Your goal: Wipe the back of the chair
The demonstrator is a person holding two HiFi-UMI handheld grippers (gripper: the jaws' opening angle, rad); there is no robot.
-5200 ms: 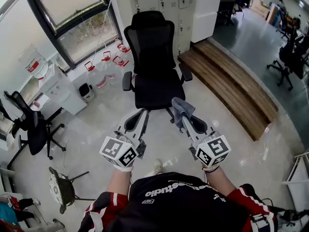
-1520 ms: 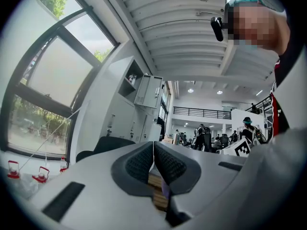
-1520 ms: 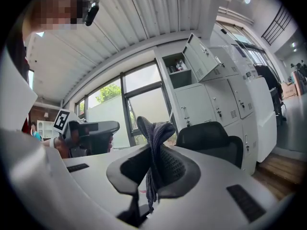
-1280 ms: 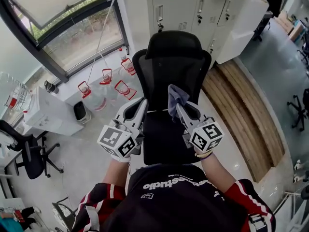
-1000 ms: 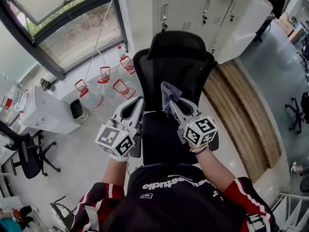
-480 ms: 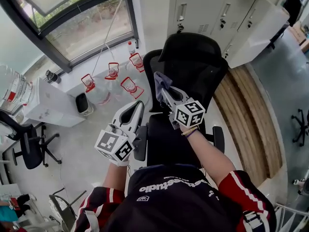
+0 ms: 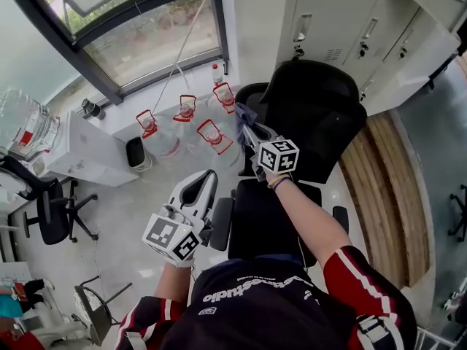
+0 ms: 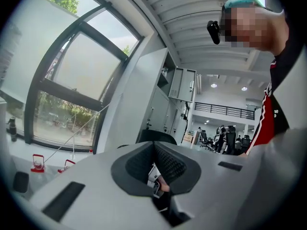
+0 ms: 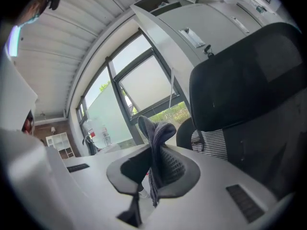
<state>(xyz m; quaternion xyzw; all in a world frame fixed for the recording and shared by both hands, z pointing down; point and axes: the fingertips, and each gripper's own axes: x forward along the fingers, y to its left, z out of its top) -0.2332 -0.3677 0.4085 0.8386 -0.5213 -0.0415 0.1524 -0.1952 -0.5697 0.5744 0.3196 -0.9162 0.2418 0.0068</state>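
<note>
Chair back (image 7: 321, 122) sits centre-right, far from me, in front of lockers (image 7: 343, 20), seat (image 7: 266, 217) on the near side. My right gripper (image 7: 249, 127) is stretched out far, clamped on a grey cloth (image 7: 244, 114) that sticks up past the jaw tips. Cloth is at the back's left edge; I can't tell if it touches. In the right gripper view the cloth (image 9: 156, 138) hangs pinched between both jaws, chair back (image 9: 249, 80) to its right. My left gripper (image 7: 203, 180) is low, near-left of the seat, jaws pressed together, empty. Water jugs (image 7: 211, 133) stand on the floor left, under the window (image 7: 139, 28).
</note>
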